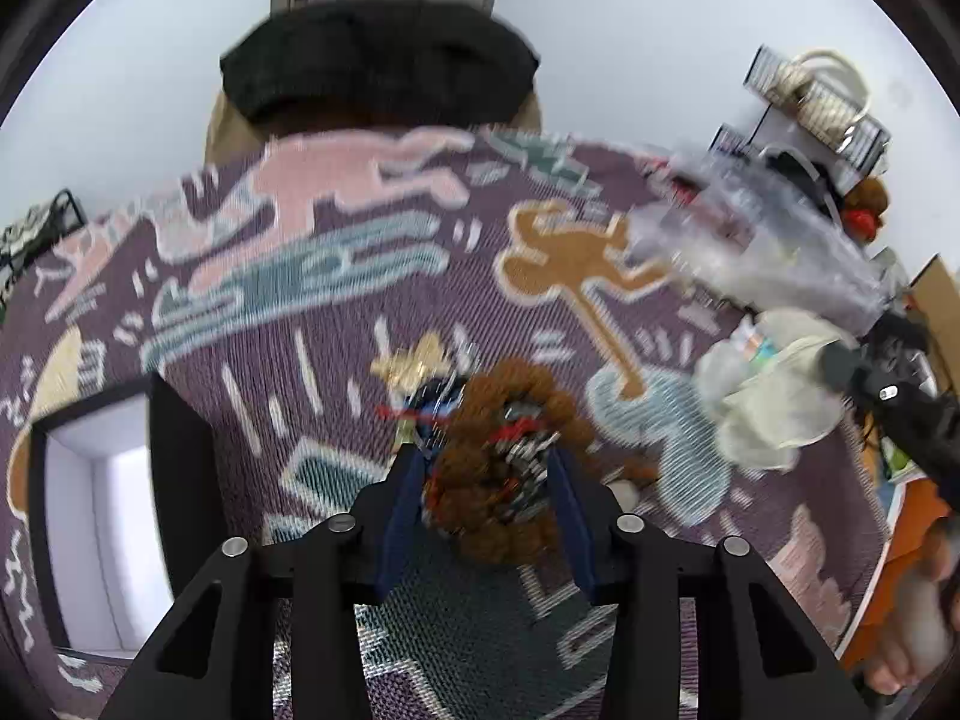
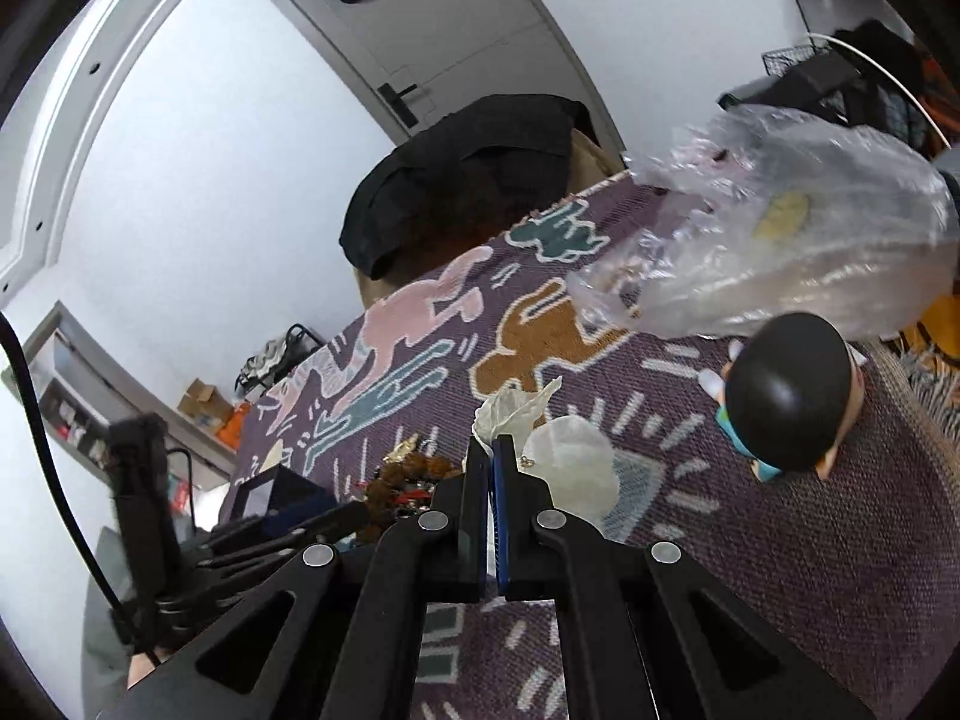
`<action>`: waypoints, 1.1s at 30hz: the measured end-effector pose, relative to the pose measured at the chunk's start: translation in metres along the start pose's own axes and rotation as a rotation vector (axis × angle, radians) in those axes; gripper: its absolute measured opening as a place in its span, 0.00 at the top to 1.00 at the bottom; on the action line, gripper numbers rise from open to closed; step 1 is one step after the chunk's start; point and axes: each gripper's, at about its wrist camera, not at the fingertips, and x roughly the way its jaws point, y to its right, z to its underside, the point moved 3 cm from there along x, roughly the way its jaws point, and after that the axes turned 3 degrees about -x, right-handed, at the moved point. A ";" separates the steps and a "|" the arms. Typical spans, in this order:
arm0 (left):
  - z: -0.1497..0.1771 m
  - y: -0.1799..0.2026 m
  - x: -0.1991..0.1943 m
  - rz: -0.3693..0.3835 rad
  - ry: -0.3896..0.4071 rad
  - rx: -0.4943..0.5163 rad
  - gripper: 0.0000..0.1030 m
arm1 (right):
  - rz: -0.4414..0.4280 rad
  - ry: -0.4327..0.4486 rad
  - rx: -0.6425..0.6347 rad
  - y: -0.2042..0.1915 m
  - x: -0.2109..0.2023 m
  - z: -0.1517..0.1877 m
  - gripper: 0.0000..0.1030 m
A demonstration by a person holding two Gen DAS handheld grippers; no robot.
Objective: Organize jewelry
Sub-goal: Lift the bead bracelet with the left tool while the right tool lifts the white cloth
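Left hand-held gripper straddles the tangled brown bead bracelet pile on the patterned surface, jaws spread, ready to lift; right hand-held gripper pressed together, empty, beside the white pouch.

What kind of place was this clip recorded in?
Most likely a lived-in room at home, not a lab. A table under a patterned woven cloth holds a toy figurine and a tangle of jewelry. Behind it are a white interior door and cluttered wire shelving.
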 end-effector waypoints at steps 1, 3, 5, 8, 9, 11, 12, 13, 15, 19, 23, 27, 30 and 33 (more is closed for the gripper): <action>0.003 -0.003 0.006 -0.021 -0.012 0.000 0.57 | 0.000 -0.002 0.007 0.002 0.000 0.001 0.97; 0.006 -0.006 0.013 -0.042 -0.020 0.002 0.60 | 0.002 -0.005 0.014 0.006 0.000 0.004 0.97; 0.008 -0.006 0.017 -0.039 -0.027 0.011 0.77 | 0.002 -0.007 0.014 0.005 0.000 0.005 0.97; 0.007 -0.003 0.012 -0.035 -0.005 0.030 0.78 | 0.001 -0.009 0.013 0.004 0.000 0.006 0.97; 0.006 -0.002 0.008 -0.027 0.002 0.032 0.78 | 0.000 -0.009 0.012 0.004 0.000 0.005 0.97; 0.002 -0.001 0.000 -0.019 0.017 0.034 0.81 | -0.002 -0.005 0.007 0.001 -0.002 0.005 0.97; 0.000 -0.001 -0.006 -0.016 0.030 0.037 0.81 | -0.004 -0.002 0.003 -0.001 -0.002 0.004 0.97; -0.003 0.000 -0.012 -0.012 0.041 0.043 0.81 | -0.007 0.000 -0.001 -0.004 -0.003 0.003 0.97; -0.006 0.001 -0.021 0.000 0.060 0.050 0.81 | -0.014 0.003 -0.007 -0.009 -0.003 0.002 0.97; -0.012 0.004 -0.039 0.035 0.090 0.049 0.81 | -0.027 0.005 -0.021 -0.019 -0.001 0.000 0.97; -0.020 0.002 -0.059 0.070 0.127 0.026 0.81 | -0.042 0.008 -0.039 -0.030 -0.002 -0.002 0.97; -0.026 0.000 -0.083 0.102 0.172 0.019 0.81 | -0.058 0.014 -0.055 -0.042 -0.002 -0.005 0.97; -0.030 -0.006 -0.101 0.103 0.210 0.018 0.81 | -0.075 0.016 -0.066 -0.052 -0.001 -0.007 0.97; -0.034 -0.017 -0.121 0.094 0.246 0.006 0.81 | -0.093 0.015 -0.083 -0.063 0.002 -0.009 0.97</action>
